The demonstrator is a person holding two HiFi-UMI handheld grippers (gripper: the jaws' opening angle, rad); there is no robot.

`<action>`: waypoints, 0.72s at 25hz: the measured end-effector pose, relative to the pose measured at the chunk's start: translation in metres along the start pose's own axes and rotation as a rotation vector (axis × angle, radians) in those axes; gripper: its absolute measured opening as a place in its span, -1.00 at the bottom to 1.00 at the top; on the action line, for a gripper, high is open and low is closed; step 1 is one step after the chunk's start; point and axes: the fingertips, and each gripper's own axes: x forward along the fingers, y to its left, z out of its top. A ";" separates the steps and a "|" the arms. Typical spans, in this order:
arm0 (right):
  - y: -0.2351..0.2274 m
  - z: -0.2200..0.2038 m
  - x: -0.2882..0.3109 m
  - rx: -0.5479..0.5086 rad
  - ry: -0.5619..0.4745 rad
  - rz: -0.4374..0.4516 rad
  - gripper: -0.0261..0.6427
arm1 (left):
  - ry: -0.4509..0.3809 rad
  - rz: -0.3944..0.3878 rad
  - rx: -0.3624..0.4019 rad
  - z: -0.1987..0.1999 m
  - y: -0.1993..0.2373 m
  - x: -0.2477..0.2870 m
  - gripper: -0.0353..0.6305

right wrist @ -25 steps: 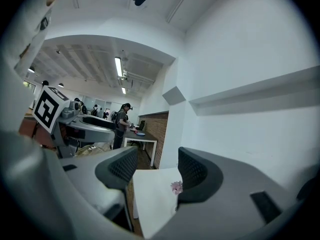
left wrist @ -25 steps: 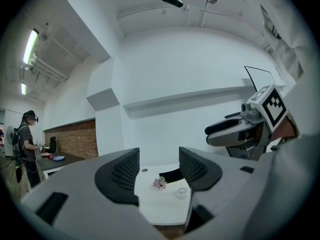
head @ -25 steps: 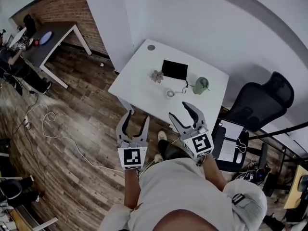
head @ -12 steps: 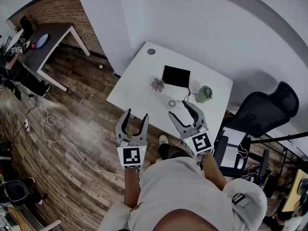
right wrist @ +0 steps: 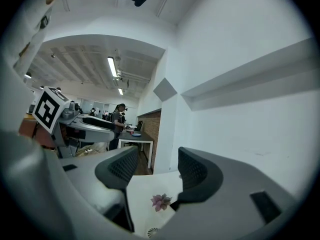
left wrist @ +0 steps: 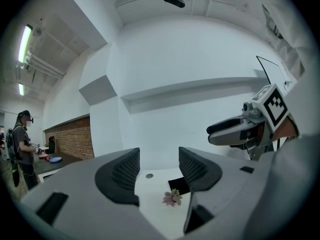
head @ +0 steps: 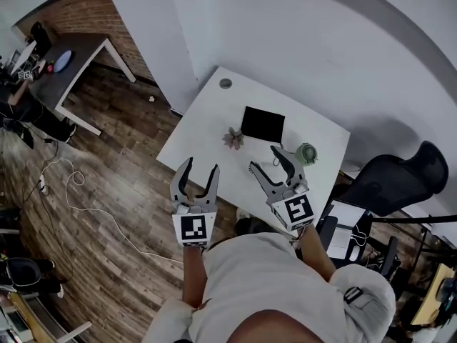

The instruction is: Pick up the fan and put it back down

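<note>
The small white round fan (right wrist: pixel 152 231) lies on the white table (head: pixel 207 116); only its top edge shows, low between the jaws, in the right gripper view. In the head view my right gripper (head: pixel 263 158) covers it. That gripper is held level over the table's near edge, jaws apart, nothing between them. My left gripper (head: pixel 201 165) is level too, at the table's near left edge over the floor, jaws apart and empty. Each gripper shows in the other's view: the right gripper (left wrist: pixel 227 131) and the left gripper (right wrist: pixel 95 124).
On the table are a pink succulent (head: pixel 233 138), a black tablet (head: pixel 263 125), a green rounded object (head: pixel 307 153) and a cable grommet (head: pixel 226 83). A black office chair (head: pixel 396 181) stands at the right. A white cable (head: pixel 78 206) lies on the wood floor. A person (left wrist: pixel 22 144) stands by a far desk.
The table has drawn nearer in the head view. Both grippers have advanced level toward it, and the right one now covers the fan. The jaws look unchanged.
</note>
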 end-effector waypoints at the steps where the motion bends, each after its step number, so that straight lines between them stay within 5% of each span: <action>1: -0.005 0.000 0.003 0.005 -0.002 0.000 -0.17 | 0.003 0.001 0.003 0.001 0.000 0.005 -0.17; 18: -0.063 -0.061 0.022 0.028 0.127 -0.035 -0.16 | 0.103 -0.091 -0.030 -0.043 -0.025 0.077 -0.18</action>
